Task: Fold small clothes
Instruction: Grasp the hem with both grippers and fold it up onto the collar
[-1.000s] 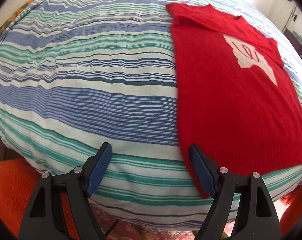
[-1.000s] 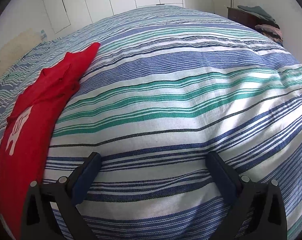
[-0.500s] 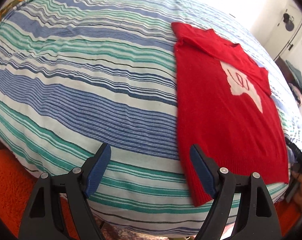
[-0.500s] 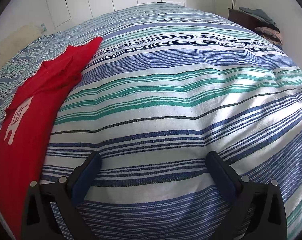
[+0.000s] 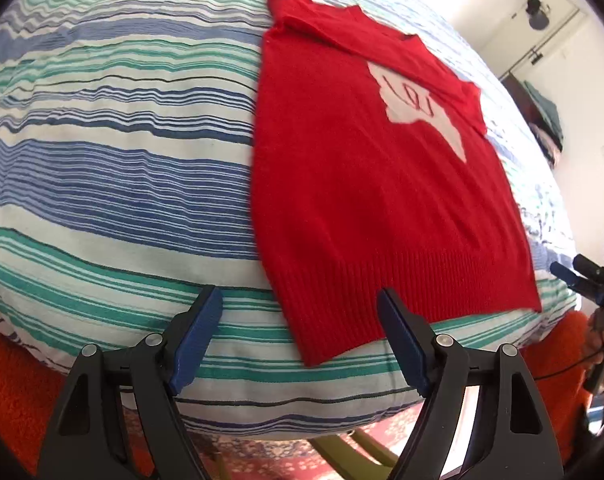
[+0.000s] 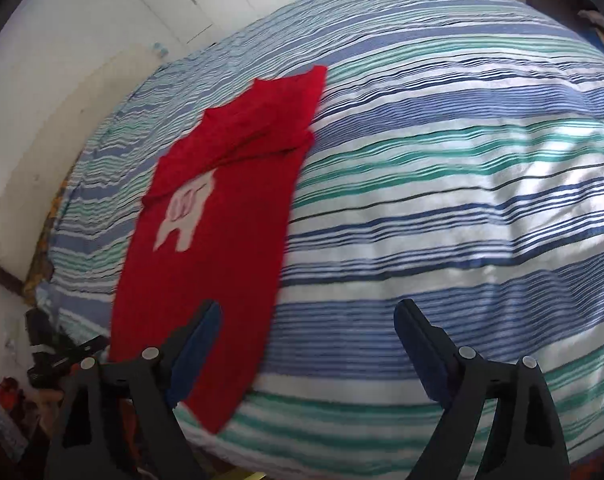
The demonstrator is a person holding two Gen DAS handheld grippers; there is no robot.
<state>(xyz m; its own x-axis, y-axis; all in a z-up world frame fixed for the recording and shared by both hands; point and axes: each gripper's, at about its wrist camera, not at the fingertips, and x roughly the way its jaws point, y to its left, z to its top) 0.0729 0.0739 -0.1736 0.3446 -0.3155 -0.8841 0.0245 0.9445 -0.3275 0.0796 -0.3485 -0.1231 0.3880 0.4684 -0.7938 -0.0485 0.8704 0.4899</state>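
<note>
Our left gripper gapes empty over sweater hem, right gripper empty, jaws just narrowing. Sweater flat on bed. Left view alone shows rug; right view now catches whole sweater.

Red sweater on striped bed

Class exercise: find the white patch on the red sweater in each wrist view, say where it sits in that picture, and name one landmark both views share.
Left wrist view: the white patch sits upper right of centre, on the far half of the red sweater.
Right wrist view: the white patch sits left of centre, mid-height, on the sweater.
Shared landmark: the striped bedspread under the sweater.
</note>
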